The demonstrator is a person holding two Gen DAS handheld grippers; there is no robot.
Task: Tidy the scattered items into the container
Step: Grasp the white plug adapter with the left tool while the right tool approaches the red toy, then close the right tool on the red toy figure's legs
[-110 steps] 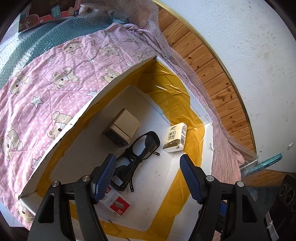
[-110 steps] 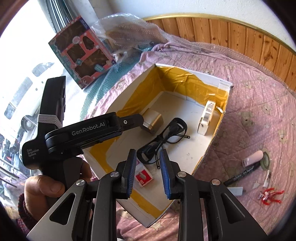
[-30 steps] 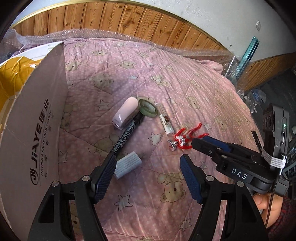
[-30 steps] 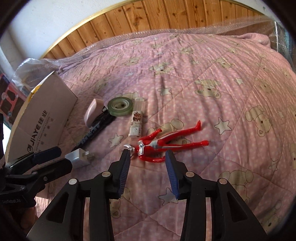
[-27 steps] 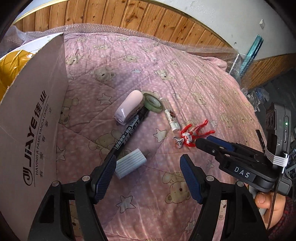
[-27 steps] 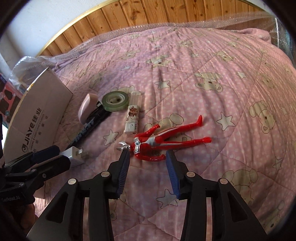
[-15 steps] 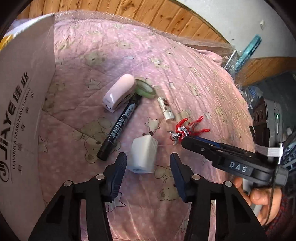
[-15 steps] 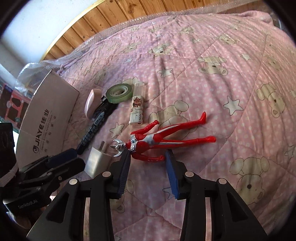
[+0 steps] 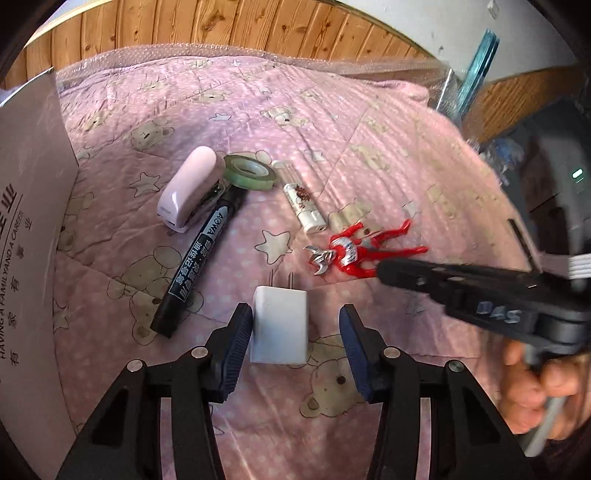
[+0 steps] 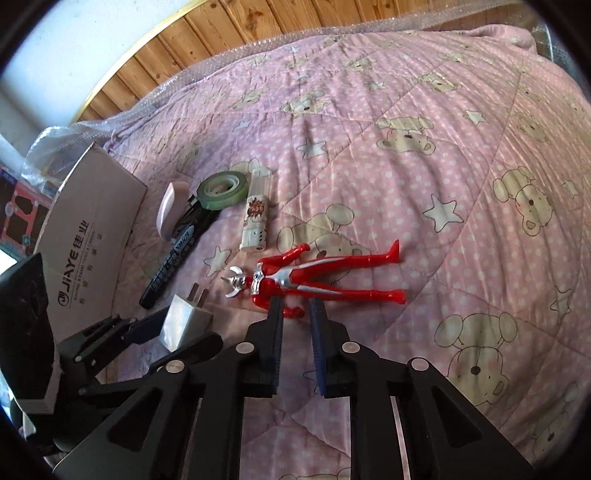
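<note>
A white charger plug [image 9: 279,325] lies on the pink bear blanket between the fingers of my left gripper [image 9: 295,325], which is open; the left pad touches it and the right pad stands clear. A red and silver toy figure [image 10: 314,280] lies on its back just right of the plug. My right gripper [image 10: 295,317] has its jaws drawn narrow around the figure's near arm. The cardboard box [image 9: 26,221] stands at the left, showing only its outer wall.
Beside the box lie a black marker [image 9: 199,258], a pale pink stapler-like case [image 9: 188,188], a green tape roll [image 9: 249,171] and a small white tube [image 9: 304,206]. The blanket [image 10: 443,147] stretches right. A wooden wall panel [image 9: 221,26] runs behind.
Both grippers came from over the box to the blanket. The left one has dropped over the plug and narrowed. The right jaws have narrowed onto the figure's arm.
</note>
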